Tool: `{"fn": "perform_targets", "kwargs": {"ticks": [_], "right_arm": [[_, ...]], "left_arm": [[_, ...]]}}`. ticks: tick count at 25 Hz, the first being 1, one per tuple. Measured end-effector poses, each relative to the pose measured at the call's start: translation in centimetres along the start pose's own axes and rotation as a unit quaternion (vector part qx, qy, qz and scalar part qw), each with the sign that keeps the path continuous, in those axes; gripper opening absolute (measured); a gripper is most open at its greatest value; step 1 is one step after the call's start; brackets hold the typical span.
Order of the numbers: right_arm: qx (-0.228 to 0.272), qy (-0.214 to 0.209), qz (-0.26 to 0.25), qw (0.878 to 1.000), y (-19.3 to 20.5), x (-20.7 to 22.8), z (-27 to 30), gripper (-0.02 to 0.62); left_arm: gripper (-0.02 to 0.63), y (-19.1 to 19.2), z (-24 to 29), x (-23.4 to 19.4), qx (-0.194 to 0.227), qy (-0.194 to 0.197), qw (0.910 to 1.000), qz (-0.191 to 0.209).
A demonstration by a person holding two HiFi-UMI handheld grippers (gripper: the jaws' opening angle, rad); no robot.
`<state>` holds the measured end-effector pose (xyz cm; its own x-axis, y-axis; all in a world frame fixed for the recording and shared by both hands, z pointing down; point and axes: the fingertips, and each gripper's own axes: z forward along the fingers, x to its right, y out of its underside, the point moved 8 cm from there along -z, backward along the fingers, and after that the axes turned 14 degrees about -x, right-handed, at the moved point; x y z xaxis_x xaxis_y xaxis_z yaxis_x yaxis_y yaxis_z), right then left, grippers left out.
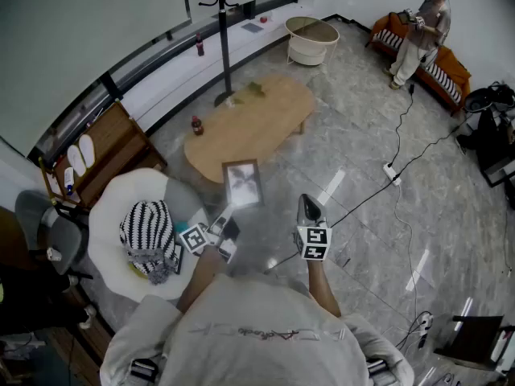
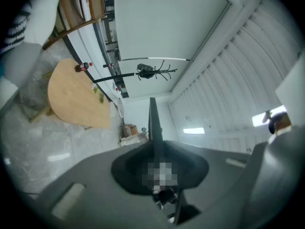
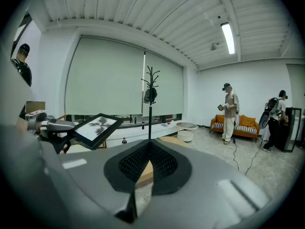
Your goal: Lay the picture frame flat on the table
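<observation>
The picture frame [image 1: 243, 182], dark-edged with a grey flower print, hangs in the air above the floor, just short of the oval wooden table [image 1: 249, 123]. My left gripper [image 1: 228, 215] is shut on its lower edge. In the left gripper view the frame [image 2: 153, 123] shows edge-on as a thin dark blade between the jaws. The right gripper view shows the frame [image 3: 95, 129] tilted, glass side up, with the left gripper [image 3: 47, 128] clamped on it. My right gripper [image 1: 308, 203] hovers to the right of the frame, shut and holding nothing.
A red-capped bottle [image 1: 195, 125] and a green object [image 1: 253, 89] sit on the table. A coat stand [image 1: 224, 39] rises behind it. At my left is a white chair with a striped cushion [image 1: 145, 230]. A cable [image 1: 394, 171] crosses the floor toward a person by an orange sofa [image 1: 422, 47].
</observation>
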<state>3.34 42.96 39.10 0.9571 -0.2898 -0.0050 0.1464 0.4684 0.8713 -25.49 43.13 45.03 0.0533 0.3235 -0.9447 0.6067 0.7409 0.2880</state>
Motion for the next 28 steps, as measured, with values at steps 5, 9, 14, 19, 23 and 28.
{"fn": "perform_targets", "kwargs": {"ticks": [5,9,14,19,23,28], "right_arm": [[0.001,-0.001,0.000,1.000,-0.1,-0.1,0.5,0.005],[-0.001,-0.002,-0.003,1.000,-0.2,0.5,0.5,0.004],[0.006,-0.016,0.008,1.000,0.5,1.4,-0.3,0.005],[0.006,-0.022,0.009,1.000,1.3,2.7,-1.2,0.005],[0.002,-0.027,0.006,1.000,2.1,3.5,-1.9,0.005],[-0.001,-0.037,0.004,0.999,3.5,5.0,-2.5,0.005]], "left_arm": [[0.071,-0.4,0.0,-0.2,0.000,-0.002,1.0000,-0.003],[0.070,-0.3,0.7,0.0,0.002,-0.001,1.0000,-0.003],[0.071,0.4,1.5,0.2,0.004,0.001,1.0000,0.005],[0.071,2.0,2.6,0.4,0.007,-0.001,1.0000,0.004],[0.071,3.2,3.1,0.5,0.012,0.000,0.9999,0.007],[0.069,5.3,3.8,0.4,0.016,-0.004,0.9998,0.009]]}}
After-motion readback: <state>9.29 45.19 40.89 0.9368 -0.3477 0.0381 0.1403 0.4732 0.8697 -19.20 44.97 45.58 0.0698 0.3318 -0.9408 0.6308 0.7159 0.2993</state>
